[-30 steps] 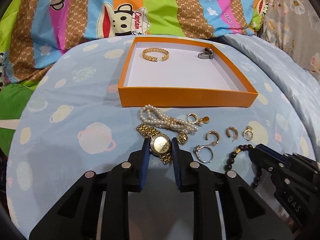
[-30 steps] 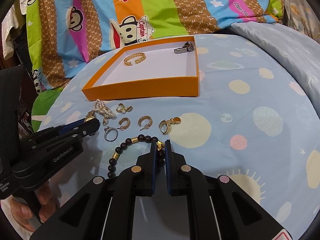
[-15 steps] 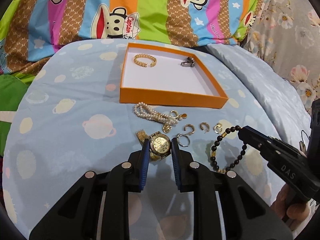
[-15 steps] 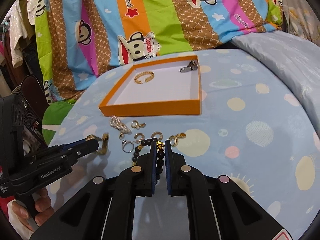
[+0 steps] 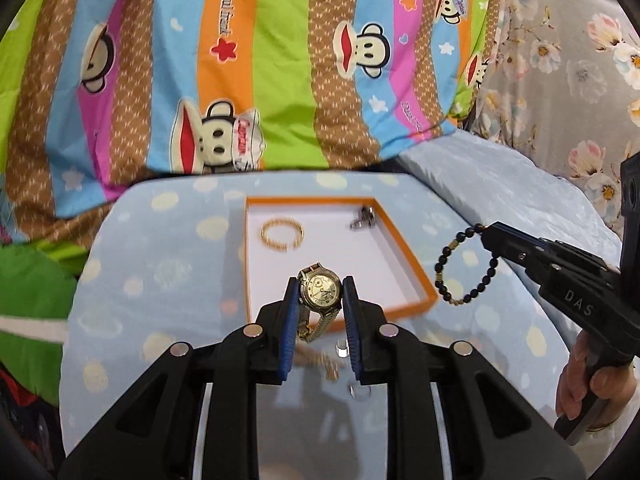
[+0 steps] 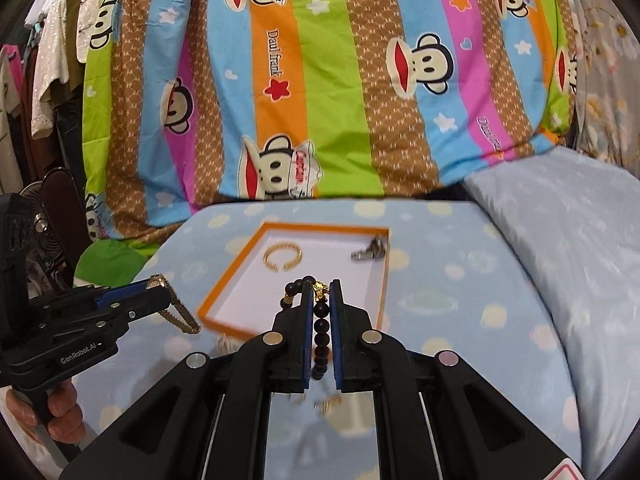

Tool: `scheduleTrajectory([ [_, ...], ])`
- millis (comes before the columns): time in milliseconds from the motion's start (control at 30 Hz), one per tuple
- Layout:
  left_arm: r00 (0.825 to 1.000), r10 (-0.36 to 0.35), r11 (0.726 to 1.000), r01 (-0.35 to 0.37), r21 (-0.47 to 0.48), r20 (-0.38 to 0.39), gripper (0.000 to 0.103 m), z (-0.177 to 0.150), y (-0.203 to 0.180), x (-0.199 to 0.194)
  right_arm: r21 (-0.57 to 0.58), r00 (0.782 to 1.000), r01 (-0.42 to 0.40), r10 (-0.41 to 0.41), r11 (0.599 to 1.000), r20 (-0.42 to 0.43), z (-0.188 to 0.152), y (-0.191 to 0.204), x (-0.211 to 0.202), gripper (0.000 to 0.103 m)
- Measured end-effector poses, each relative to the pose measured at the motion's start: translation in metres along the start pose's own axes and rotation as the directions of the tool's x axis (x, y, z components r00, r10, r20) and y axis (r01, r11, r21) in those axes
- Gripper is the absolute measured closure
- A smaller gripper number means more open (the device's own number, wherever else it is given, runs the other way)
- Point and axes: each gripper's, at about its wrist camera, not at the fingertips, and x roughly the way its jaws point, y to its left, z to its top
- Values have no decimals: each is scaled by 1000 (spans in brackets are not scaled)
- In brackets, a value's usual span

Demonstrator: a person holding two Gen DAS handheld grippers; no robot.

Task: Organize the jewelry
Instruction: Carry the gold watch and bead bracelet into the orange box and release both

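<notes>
Risk first: your left gripper (image 5: 320, 292) pinches the gold watch (image 5: 321, 290) by its case only, band dangling; a jolt could twist it free. Your right gripper (image 6: 321, 300), nearly closed, clamps the black bead bracelet (image 6: 320, 320), loop hanging. Both hang near the orange box (image 5: 412, 268); clear its near rim. Open floor lies short of the gold bangle (image 5: 282, 234) and silver piece (image 5: 362, 218).

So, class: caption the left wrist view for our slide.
Left gripper lifts watch near orange box; right gripper holds bead bracelet.
</notes>
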Motion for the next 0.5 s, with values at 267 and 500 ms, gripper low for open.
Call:
scheduleTrajectory([
  [267, 998, 31, 999, -31, -6, -47, 82, 28, 7, 84, 42, 995, -54, 58, 998, -83, 26, -14, 88, 95],
  [500, 988, 72, 997, -75, -18, -138, 82, 14, 20, 138, 23, 983, 9, -5, 1000, -184, 13, -31, 154, 95],
])
